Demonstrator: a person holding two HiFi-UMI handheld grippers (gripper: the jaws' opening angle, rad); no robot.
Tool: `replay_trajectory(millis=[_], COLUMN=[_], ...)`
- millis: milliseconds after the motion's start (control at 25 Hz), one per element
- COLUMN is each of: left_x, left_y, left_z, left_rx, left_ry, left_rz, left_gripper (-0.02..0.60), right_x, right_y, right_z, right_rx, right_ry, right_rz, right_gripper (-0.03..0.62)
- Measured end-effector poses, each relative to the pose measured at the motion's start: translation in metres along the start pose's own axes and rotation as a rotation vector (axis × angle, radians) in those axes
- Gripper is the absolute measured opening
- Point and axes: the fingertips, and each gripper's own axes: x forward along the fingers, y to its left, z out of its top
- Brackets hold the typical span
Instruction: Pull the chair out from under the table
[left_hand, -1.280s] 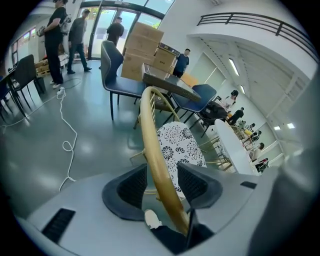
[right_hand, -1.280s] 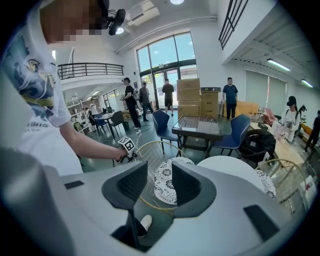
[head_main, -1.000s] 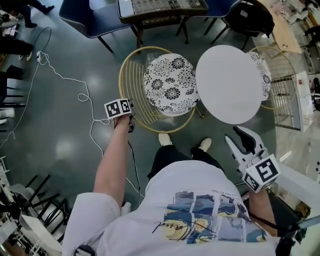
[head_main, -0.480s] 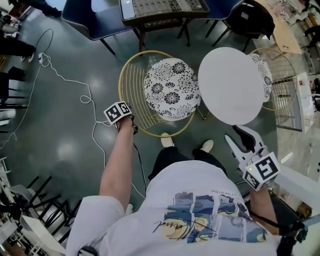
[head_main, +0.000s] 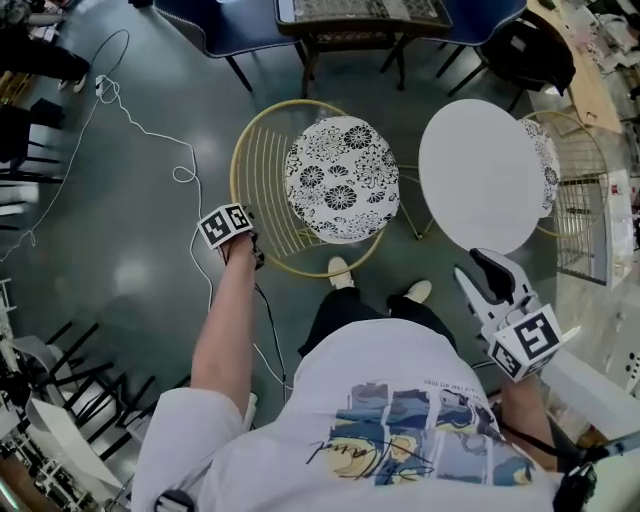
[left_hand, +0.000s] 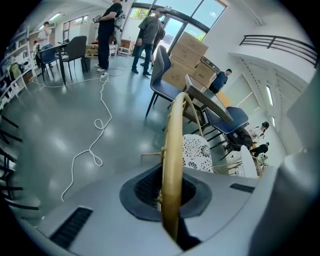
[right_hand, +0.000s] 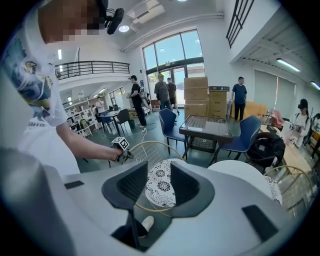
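Clamping the left gripper's (head_main: 252, 250) fingers shut on the gold rim (left_hand: 173, 145) of the floral-cushioned wire chair (head_main: 340, 180), holding the right gripper's (head_main: 488, 275) fingers apart and empty near the round white counter (head_main: 485, 175).

Open floor (head_main: 120, 230) to my left, crossed by a white cable (head_main: 150, 131); round table (head_main: 485, 175) stands right of the chair (head_main: 340, 180), dark table (head_main: 360, 12) beyond.
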Motion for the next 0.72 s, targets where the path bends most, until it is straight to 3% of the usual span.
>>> replay_trajectory(millis=[520, 720], left_x=[-0.048, -0.059], left_y=[0.110, 0.134], left_z=[0.008, 0.009], left_rx=[-0.019, -0.034], left_ry=[-0.017, -0.025], left_rz=[0.029, 0.045], left_gripper=[0.008, 0.008], right_x=[0.019, 0.023], right_y=[0.042, 0.048], right_z=[0.007, 0.003], right_rx=[-0.058, -0.076], right_ry=[0.038, 0.063], right_rz=[0.075, 0.113], right_gripper=[0.137, 0.137])
